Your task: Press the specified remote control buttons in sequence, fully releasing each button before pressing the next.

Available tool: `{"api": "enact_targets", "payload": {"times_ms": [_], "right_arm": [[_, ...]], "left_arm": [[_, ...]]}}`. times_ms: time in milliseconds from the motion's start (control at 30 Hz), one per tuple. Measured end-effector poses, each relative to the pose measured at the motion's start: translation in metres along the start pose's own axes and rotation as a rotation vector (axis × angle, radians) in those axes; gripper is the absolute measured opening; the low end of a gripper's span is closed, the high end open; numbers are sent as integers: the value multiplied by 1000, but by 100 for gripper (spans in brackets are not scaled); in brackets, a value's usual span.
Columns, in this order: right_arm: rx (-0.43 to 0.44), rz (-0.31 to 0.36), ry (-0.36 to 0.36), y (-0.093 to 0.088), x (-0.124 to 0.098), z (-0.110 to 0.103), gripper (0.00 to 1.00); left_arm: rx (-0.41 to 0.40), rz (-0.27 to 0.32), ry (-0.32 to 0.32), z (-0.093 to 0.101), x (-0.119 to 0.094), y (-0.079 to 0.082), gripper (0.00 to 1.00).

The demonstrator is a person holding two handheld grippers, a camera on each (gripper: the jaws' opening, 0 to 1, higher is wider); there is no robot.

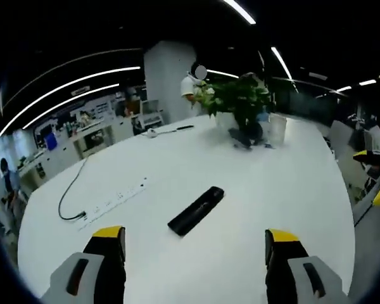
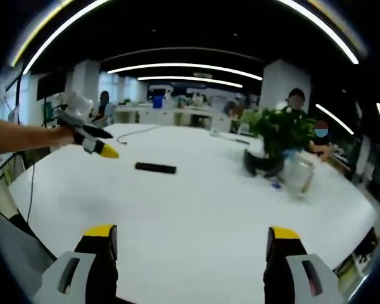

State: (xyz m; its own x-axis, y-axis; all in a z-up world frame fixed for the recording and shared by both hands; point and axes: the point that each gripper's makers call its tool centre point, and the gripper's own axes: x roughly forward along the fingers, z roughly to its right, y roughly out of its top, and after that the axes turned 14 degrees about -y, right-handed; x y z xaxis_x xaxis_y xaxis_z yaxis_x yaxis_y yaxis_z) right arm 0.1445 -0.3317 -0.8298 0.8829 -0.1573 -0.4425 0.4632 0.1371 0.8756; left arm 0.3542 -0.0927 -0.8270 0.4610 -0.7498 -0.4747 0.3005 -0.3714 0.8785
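A black remote control [image 1: 196, 210] lies flat on the white table [image 1: 259, 190], slanted, just beyond and between my left gripper's jaws. My left gripper [image 1: 195, 235] is open, its yellow-tipped jaws wide apart above the table with nothing between them. The right gripper [image 1: 375, 174] peeks in at the right edge. In the right gripper view the remote control [image 2: 155, 168] lies far off at the left-middle of the table [image 2: 196, 202]. My right gripper [image 2: 192, 233] is open and empty. The left gripper [image 2: 104, 142], held by a hand, hovers left of the remote.
A potted plant [image 1: 237, 101] [image 2: 278, 136] and a clear jar [image 2: 301, 174] stand at the far side of the table. A black cable [image 1: 73, 190] and a white power strip [image 1: 114, 202] lie along the left edge. People stand behind the plant; office desks lie beyond.
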Motion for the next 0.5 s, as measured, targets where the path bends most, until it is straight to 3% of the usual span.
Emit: {"api": "enact_targets", "payload": {"times_ms": [100,333,500], "right_arm": [[10,40,7,8,-4,-1,99],[56,52,6,13,-6,6,99],[-1,86,5,18,-10,5,99]], "left_arm": [[3,32,57,10,-27,1,100],[-58,129,142,38,-72,-1,100],[-58,194,229,67,-107,-11,100]]}}
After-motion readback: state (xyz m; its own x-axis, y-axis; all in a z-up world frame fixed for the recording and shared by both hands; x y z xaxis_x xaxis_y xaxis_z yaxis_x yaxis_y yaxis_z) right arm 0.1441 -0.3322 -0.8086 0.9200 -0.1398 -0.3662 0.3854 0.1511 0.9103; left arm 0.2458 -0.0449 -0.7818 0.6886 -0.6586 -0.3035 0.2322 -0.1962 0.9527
